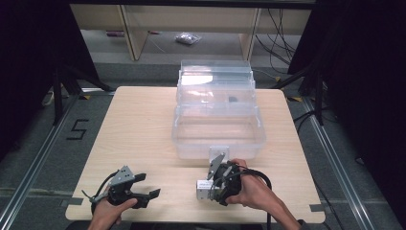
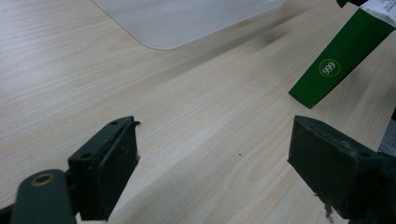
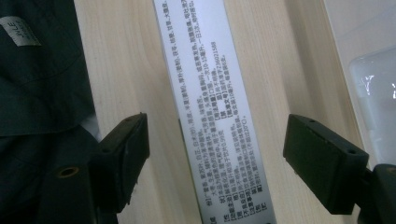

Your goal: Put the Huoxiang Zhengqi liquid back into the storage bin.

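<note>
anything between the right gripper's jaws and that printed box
Nothing visible. In the right gripper view the white printed box lies on the table in the gap of the right gripper, jaws wide open on either side, bare wood between each pad and the box.

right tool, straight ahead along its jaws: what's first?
The white printed box, lying on the wooden table between the open jaws of the right tool. Depth to it is unclear in the right gripper view, but nothing sits in front of it.

A clear plastic box (image 1: 218, 129) is seen on the worktop (image 1: 139, 124); a small white carton (image 1: 203, 188) lies beside the right gripper (image 1: 216, 189).
</note>
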